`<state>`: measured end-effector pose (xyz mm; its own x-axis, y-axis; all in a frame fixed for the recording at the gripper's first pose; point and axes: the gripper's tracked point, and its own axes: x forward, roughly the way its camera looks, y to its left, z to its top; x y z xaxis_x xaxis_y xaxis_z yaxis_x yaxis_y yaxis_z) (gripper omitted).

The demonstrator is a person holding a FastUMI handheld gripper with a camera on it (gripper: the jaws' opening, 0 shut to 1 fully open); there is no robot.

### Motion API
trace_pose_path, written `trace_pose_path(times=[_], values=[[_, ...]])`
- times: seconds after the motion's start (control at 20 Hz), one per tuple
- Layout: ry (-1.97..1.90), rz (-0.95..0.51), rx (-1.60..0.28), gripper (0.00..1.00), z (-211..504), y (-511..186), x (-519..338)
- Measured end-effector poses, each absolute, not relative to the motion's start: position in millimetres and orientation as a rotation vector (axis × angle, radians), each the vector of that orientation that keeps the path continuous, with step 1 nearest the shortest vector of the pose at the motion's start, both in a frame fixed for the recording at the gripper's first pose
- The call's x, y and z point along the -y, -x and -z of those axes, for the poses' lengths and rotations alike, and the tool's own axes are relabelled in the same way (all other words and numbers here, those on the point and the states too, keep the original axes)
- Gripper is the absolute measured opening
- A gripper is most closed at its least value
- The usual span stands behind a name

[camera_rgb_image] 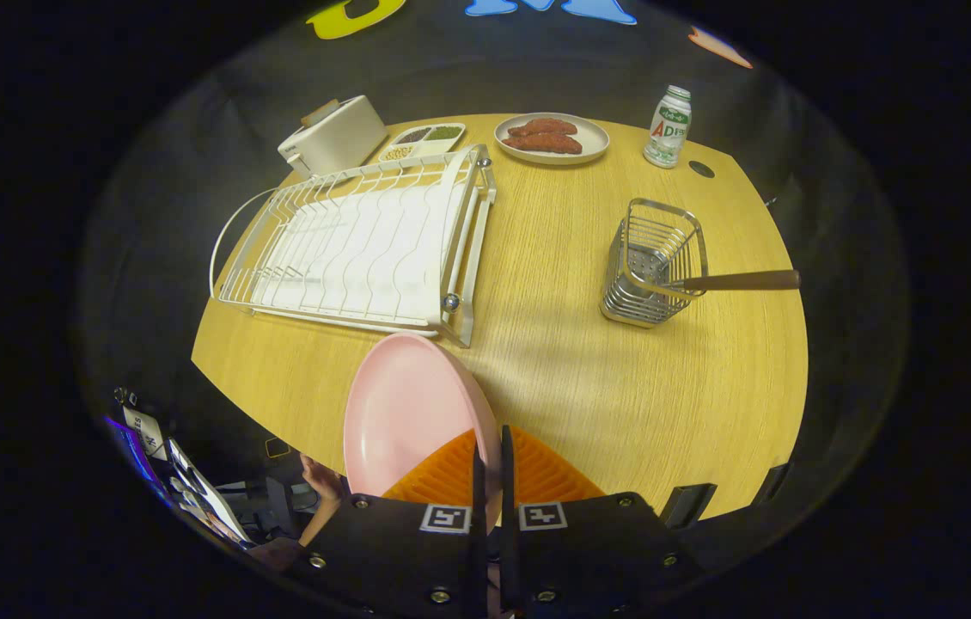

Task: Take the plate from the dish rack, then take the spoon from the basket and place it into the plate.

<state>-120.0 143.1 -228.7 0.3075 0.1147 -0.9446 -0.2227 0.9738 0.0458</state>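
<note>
**Plate clamped, lifted clear of the rack**

Beyond your tool [491, 468] sits the empty dish rack [357, 245], with a toaster [332, 135], a divided tray [424, 142], a dish of sausages [551, 137] and a bottle [668, 125] along the far bench [589, 378] edge. Open bench lies ahead, between rack and basket [653, 262]. The spoon [739, 280] leans out of the basket. Your tool's fingers are clamped on the pink plate [404, 413], held on edge.

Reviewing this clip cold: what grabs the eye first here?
The pink plate, held on edge between the gripper fingers, which are shut on its rim above the wooden table. Beyond it lies the white dish rack, and off to the side a wire basket with a brown-handled spoon sticking out.
</note>
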Motion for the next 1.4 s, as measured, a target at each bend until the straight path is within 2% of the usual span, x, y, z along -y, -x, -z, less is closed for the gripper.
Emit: trace_pose_path(times=[0.25, 0.6, 0.9, 0.95, 1.2, 1.3, 1.4], values=[[0.035, -0.252, -1.254, 0.06, 254.2, 129.1, -145.1], [-0.17, -0.315, -1.129, 0.06, 282.1, 120.3, -137.8], [-0.177, -0.314, -1.091, 0.11, 295.0, 114.7, -120.6], [-0.167, -0.317, -1.07, 0.15, 290.6, 111.4, -117.7], [-0.101, -0.299, -0.912, 0.16, 268.4, 94.2, -100.1], [-0.075, -0.28, -0.82, 0.22, 257.1, 86.2, -90.0], [-0.07, -0.257, -0.725, 0.22, 247.5, 80.7, -79.2]])
